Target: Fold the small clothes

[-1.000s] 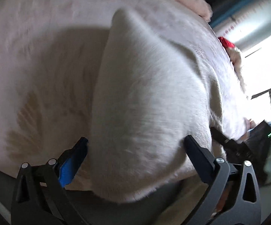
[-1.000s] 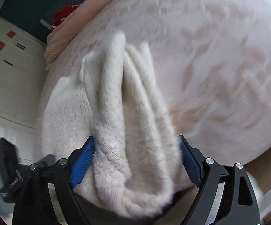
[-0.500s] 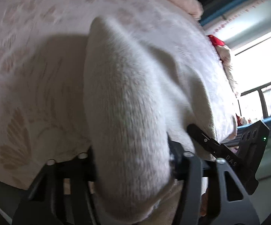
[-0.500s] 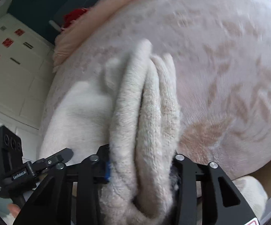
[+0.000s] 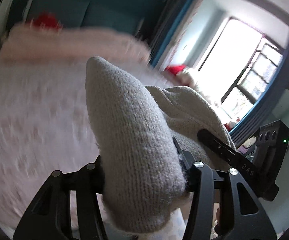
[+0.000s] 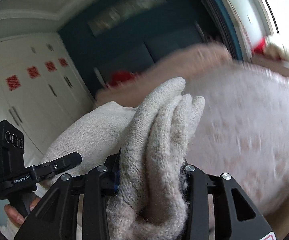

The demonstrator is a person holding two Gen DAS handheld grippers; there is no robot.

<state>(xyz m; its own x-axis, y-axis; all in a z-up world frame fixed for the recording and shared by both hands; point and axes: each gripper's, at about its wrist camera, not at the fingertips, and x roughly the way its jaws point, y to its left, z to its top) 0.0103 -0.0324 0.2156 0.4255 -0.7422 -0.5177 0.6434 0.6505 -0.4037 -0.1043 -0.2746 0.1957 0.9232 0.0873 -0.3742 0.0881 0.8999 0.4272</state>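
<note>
One cream knit garment (image 5: pixel 136 144), held off the pink bedspread (image 5: pixel 34 124) by two grippers: left gripper (image 5: pixel 142 172) pinching one bunched fold, right gripper (image 6: pixel 151 172) pinching about three folds. Pad contact hidden by fabric; background blurred, probably a bedroom.

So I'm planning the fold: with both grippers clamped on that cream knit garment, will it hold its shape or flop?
Likely floppy: the cream knit garment bunches into soft ridges inside the right gripper and bulges past the left gripper. The span between them drapes in a curve, so it will probably sag. The fuzzy knit looks grippy, unlikely to slip.
</note>
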